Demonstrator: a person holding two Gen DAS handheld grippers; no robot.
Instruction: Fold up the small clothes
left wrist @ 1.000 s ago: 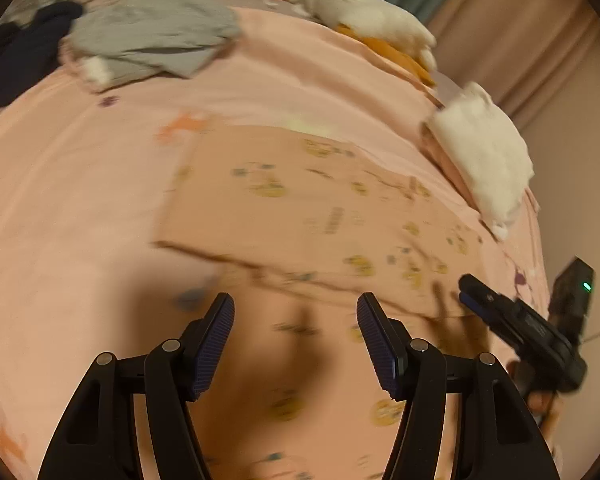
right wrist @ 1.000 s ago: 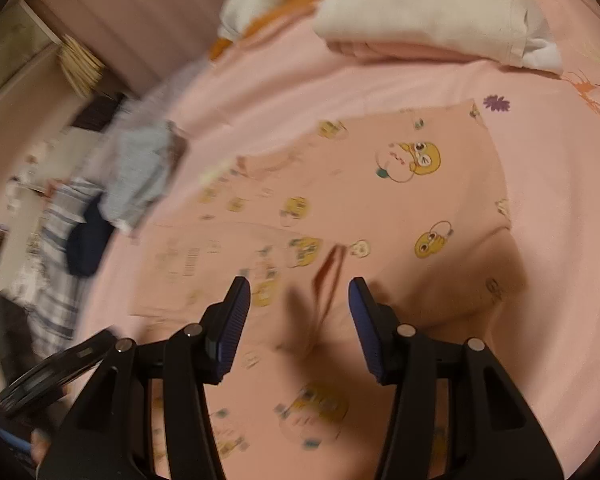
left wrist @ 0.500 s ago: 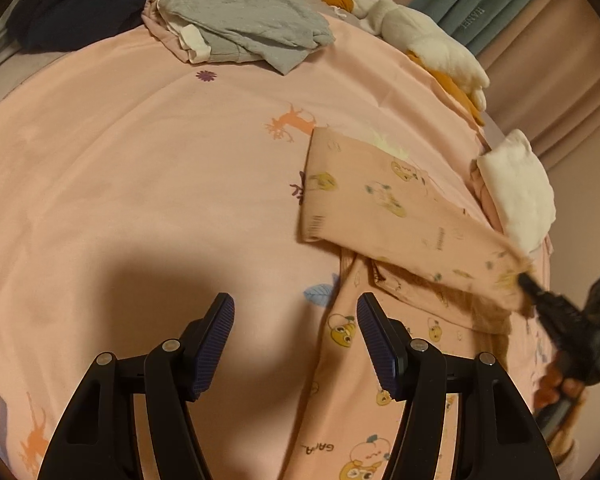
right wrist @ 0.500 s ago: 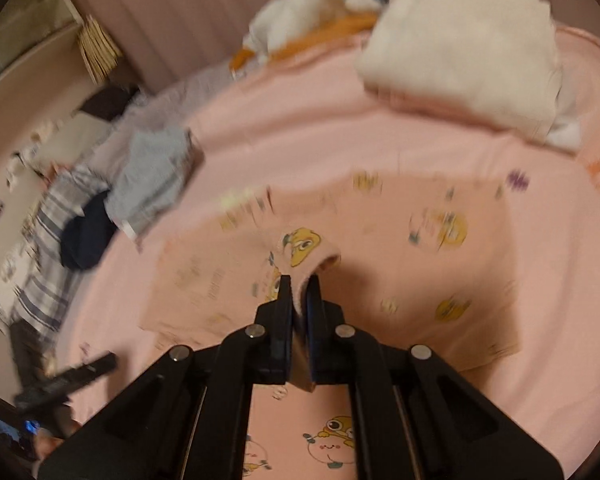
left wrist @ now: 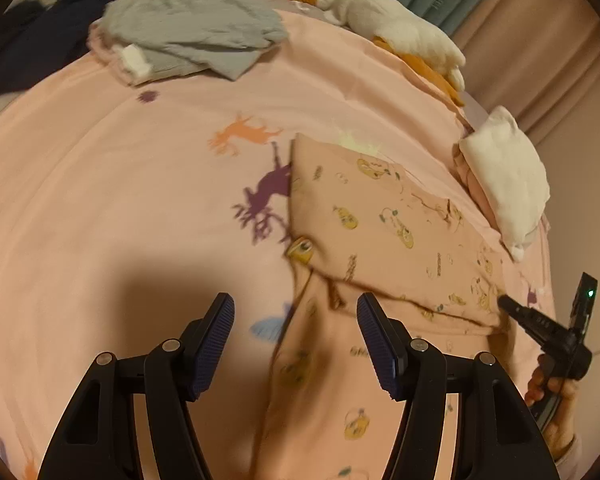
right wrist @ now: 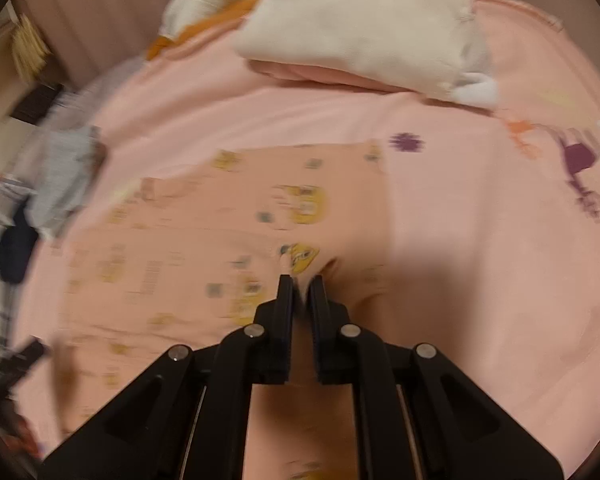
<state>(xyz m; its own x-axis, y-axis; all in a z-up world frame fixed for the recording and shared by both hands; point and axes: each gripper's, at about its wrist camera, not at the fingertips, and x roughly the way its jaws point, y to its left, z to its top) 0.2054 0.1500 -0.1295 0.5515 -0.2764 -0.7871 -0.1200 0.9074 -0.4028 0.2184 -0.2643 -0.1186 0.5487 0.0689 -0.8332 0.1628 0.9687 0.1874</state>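
Left wrist view takes in the whole bed (left wrist: 100, 208), its pink sheet printed with deer shapes and carrying everything else. Across the sheet's middle and toward its right edge lies the peach garment (left wrist: 380, 224), dotted with small yellow cartoon faces. One part of it is doubled over, so a folded flap lies across the layer beneath, and a longer part runs toward the near edge. A second ago the garment lay flat and both grippers hung open above it; half a second ago the right one had shut on the cloth. Now the flap has been carried across, so the first fold looks under way rather than finished.

Toward the far left corner sits a heap of grey clothes (left wrist: 192, 36) beside a dark garment (left wrist: 40, 28). A white plush toy (left wrist: 392, 28) lies along the far edge, and a folded white stack (left wrist: 504, 176) rests near the far right corner.

The right gripper (right wrist: 300, 284) is clamped on a bunched bit of the peach garment (right wrist: 204, 236), near its right-hand side, just beside a yellow face. The left gripper (left wrist: 296, 340) hovers with its jaws wide apart and nothing between them, above the garment's near part. It probably needs to pin or lift the other side next, since the lower layer looks rumpled.
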